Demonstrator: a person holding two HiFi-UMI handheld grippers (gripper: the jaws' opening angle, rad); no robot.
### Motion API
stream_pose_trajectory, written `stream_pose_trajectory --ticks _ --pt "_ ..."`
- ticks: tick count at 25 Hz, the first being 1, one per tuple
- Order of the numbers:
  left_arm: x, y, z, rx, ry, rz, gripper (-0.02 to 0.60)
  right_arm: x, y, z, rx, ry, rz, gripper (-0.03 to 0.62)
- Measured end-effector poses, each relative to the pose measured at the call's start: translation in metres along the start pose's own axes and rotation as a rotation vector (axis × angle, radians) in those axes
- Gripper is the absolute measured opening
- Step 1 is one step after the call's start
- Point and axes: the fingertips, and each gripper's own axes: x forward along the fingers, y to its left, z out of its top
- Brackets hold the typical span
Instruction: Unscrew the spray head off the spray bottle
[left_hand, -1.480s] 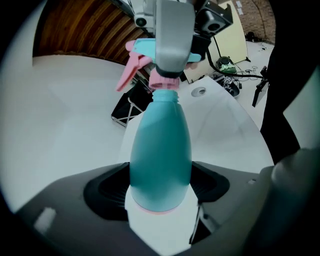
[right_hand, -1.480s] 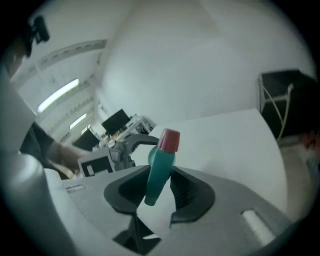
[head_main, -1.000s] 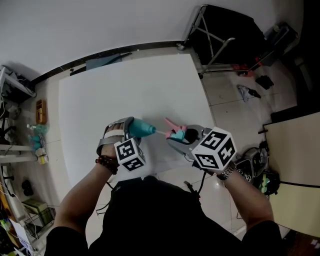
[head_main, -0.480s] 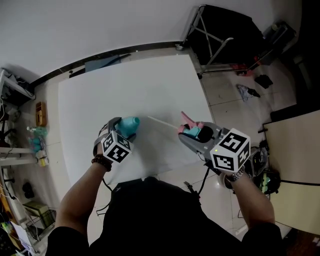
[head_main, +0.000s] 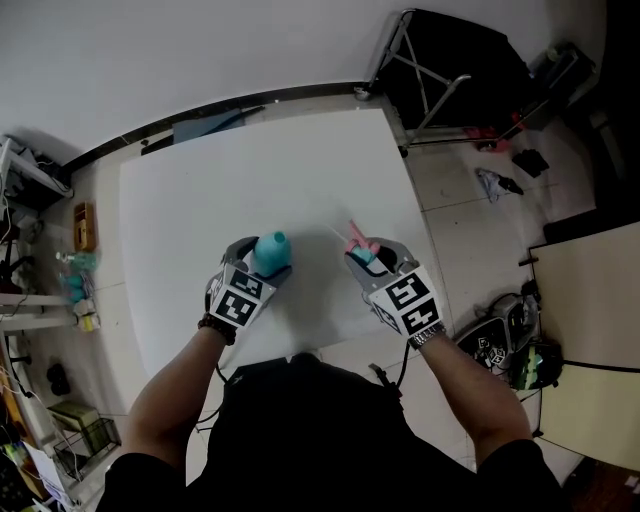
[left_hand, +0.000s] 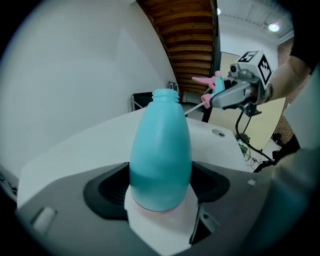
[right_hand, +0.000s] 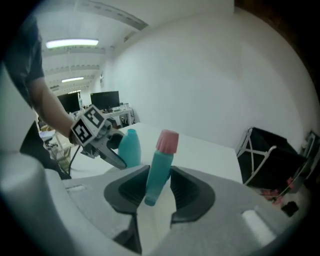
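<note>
- the left gripper (head_main: 258, 268) is clamped on the wide lower body of a teal plastic spray bottle (left_hand: 160, 155), whose threaded neck stands bare and open.
- the right gripper (head_main: 366, 262) is closed on the teal-and-pink plastic spray head (right_hand: 161, 162), which is off the bottle.
- bottle and head are held apart above the white table (head_main: 250, 170), near its front edge.

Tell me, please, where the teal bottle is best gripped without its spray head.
Grip the teal bottle on its wide lower body, from the side, fingers across the belly, as the left gripper holds it. The body tapers smoothly to a narrow threaded neck, where fingers would likely slip.
</note>
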Motion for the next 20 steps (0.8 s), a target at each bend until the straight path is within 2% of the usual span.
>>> stream_pose_trajectory --ticks 10,15,20 --pt "0.007 -0.007 0.011 -0.018 -0.054 -0.005 0.402 0.051 0.01 -0.031 -0.261 0.099 -0.126 0.118" --pt "0.007 -0.007 0.01 -0.02 -0.067 0.005 0.402 0.066 0.017 -0.044 -0.382 0.14 -0.152 0.118" --pt "0.01 -0.01 0.005 -0.019 -0.073 0.002 0.403 0.075 0.021 -0.056 -0.458 0.175 -0.164 0.12"
